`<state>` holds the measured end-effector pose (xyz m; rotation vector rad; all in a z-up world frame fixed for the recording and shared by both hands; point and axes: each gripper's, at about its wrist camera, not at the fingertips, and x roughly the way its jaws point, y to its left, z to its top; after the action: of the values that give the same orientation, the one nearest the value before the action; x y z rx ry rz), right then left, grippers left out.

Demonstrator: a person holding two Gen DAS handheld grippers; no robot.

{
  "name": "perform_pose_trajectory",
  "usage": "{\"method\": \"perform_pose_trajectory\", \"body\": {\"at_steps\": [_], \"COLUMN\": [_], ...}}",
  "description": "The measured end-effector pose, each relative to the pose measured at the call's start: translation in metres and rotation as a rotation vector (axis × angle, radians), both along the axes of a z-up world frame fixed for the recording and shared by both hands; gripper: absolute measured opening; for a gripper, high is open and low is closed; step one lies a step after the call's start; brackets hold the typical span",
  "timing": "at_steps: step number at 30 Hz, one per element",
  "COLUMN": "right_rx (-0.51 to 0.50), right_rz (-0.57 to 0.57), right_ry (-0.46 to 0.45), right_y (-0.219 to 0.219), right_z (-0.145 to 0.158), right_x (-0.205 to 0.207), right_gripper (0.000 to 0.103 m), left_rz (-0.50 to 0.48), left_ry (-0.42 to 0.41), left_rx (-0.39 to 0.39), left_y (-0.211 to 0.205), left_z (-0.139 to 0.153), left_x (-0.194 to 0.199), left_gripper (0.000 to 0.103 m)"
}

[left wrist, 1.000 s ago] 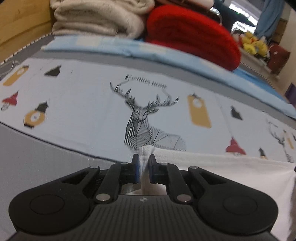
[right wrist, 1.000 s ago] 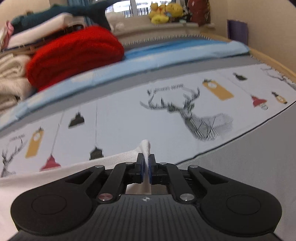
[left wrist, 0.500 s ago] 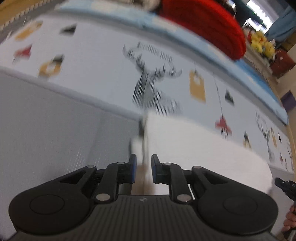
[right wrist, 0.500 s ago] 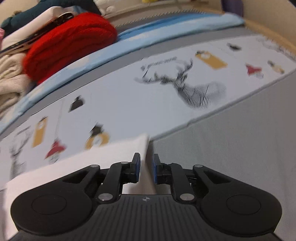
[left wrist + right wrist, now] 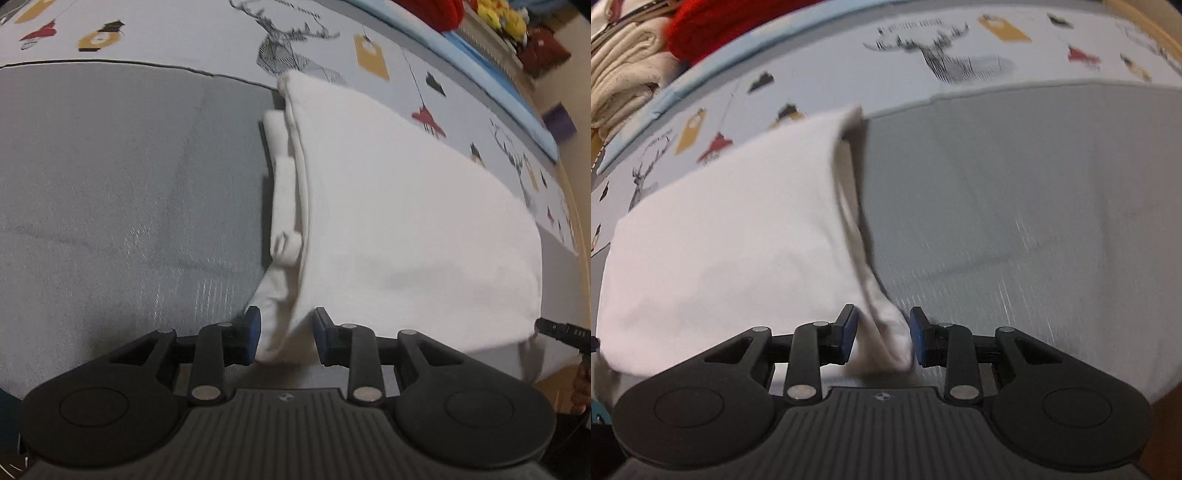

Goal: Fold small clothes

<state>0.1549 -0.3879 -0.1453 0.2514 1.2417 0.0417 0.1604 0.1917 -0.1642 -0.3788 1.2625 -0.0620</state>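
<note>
Left wrist view: the white garment (image 5: 406,221) lies doubled over across the middle and right of the frame, one corner between your left gripper (image 5: 286,338)'s jaws, which have just been opening and no longer pinch it. Your right gripper (image 5: 882,338) has likewise been letting go of its corner. You seem to be finishing a fold; next, pull both clear, then regrip for another. Below lies the grey bedspread (image 5: 110,203), the deer-print sheet (image 5: 184,33) at top.

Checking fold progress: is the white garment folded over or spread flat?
Folded over. The white garment lies doubled on the grey bedding, with stacked layered edges showing along its side in both views.
</note>
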Motion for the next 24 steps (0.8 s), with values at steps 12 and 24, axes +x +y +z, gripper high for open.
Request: {"method": "perform_pose_trajectory", "body": {"at_steps": [12,24], "right_rx": [-0.011,0.119], "right_rz": [0.061,-0.019], "right_ry": [-0.017,-0.149], "right_y": [0.008,-0.014], "right_z": [-0.003,0.026], "right_x": [-0.011,-0.016], "right_gripper": [0.02,0.004], "left_rz": [-0.07,-0.054], "left_ry": [-0.033,-0.165], "left_rx": [0.045,-0.042], "left_y": [-0.011,0.008], "left_z": [-0.001,0.023], "left_x": [-0.008,-0.019], "left_gripper": [0.027,0.003]}}
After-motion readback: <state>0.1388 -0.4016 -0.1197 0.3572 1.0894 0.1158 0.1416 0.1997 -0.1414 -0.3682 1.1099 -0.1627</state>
